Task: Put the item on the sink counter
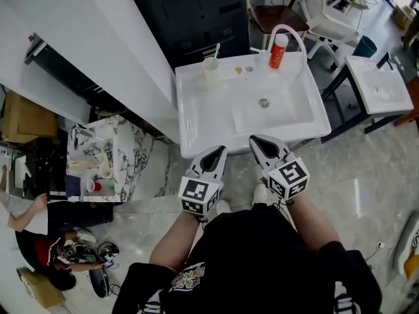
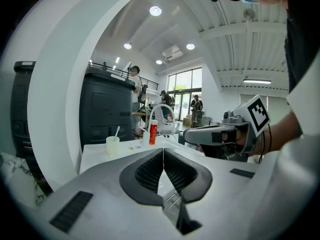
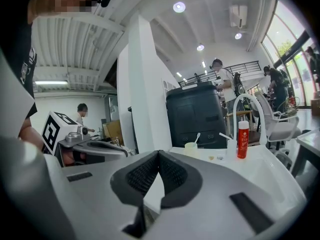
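Both closed and empty, left claw [image 1: 219,152] and right claw [image 1: 256,140] sit at the sink's [image 1: 190,110] near edge; the upright red bottle [image 1: 278,50] stands far beyond, nearer the right claw.

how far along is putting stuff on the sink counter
Looks done: a cup and a red bottle stand at the back of the sink counter. In hand: nothing; left gripper and right gripper are both shut and empty near the front edge. Left: unclear whether another item is due.
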